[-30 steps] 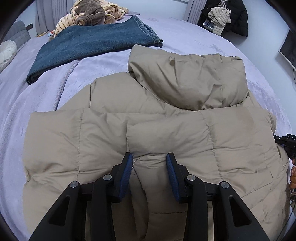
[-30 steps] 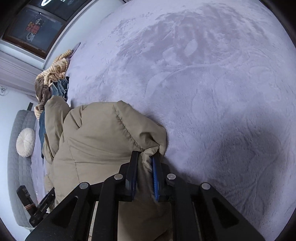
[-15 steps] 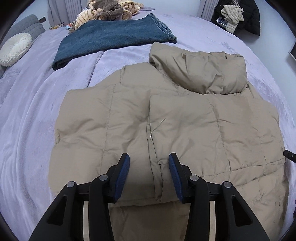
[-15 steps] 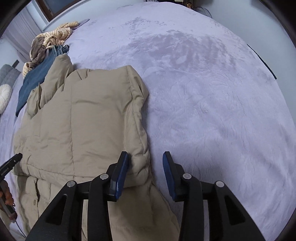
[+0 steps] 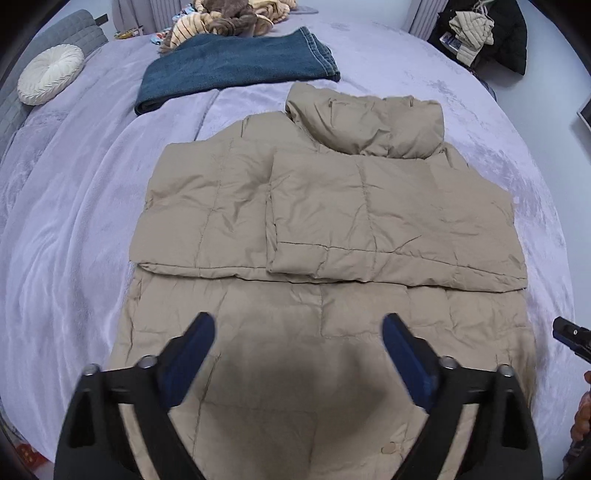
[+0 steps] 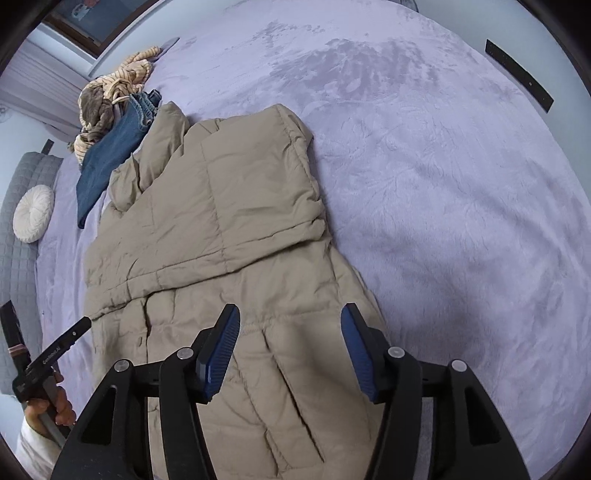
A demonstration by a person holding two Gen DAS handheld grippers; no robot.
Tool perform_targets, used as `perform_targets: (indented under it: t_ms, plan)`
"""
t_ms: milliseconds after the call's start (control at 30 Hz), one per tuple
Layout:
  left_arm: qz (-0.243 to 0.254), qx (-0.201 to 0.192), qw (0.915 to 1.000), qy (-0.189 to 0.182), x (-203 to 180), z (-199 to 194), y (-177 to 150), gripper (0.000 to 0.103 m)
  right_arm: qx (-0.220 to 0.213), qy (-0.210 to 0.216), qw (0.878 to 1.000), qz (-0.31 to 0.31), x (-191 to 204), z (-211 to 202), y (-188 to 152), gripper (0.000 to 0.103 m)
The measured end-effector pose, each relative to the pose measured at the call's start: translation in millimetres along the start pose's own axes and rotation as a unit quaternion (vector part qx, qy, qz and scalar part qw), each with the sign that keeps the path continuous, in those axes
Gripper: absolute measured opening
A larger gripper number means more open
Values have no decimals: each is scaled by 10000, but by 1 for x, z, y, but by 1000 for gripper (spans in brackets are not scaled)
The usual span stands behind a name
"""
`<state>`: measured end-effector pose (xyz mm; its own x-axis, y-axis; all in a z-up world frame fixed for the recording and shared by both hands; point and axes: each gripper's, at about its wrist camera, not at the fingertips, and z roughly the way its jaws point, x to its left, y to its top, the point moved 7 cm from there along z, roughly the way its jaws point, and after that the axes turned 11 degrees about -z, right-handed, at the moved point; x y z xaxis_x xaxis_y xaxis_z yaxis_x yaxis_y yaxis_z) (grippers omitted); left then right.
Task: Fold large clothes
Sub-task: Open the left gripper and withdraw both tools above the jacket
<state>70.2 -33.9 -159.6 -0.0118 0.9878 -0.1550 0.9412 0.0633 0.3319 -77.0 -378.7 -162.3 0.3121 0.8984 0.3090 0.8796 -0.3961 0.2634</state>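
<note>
Since the frames of a second ago, both pairs of tongs have been drawn back from the jacket and spread wide: the right tongs (image 6: 290,350), then pinched on a sleeve cuff, are now seen empty, and the left tongs (image 5: 298,360), then pressed close over the padded front, are likewise held apart with nothing between them. The beige puffer jacket (image 5: 325,221) is laid flat on the lavender bed (image 5: 74,221), its hood (image 5: 369,122) at the far end and both sleeves folded across the chest, so that a neat rectangle is formed; the right sleeve (image 6: 258,192) is seen resting on top with its cuff bunched at the jacket's edge. The lower hem is left unfolded and lies nearest the cameras, directly beneath both pairs of tongs. It is judged that the sleeve fold is done and that the tongs are opened and lowered toward the hem so that its two sides can be gripped for a fold up toward the hood; a slippery, puffy fabric like this is likely to spring back unless it is pressed down. Folded jeans (image 5: 236,66) and a striped garment (image 5: 221,18) are kept well apart at the head of the bed, beside a round white cushion (image 5: 50,74).
</note>
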Motion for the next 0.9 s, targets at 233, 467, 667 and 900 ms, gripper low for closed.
perform_targets:
  t_ms: [233, 467, 667, 900]
  plan:
    - [-237, -20, 9996, 129, -3, -30, -34, 98, 139, 262, 9994, -181, 10, -14, -22, 72]
    - [-383, 50, 9991, 199, -1, -49, -68, 103, 317, 390, 9983, -287, 17, -16, -44, 76]
    - [-446, 207, 9986, 178, 11, -55, -90, 103, 294, 445, 9982, -262, 27, -22, -59, 81]
    - [-401, 366, 9984, 151, 38, -50, -116, 103, 327, 392, 9987, -58, 37, -17, -88, 82]
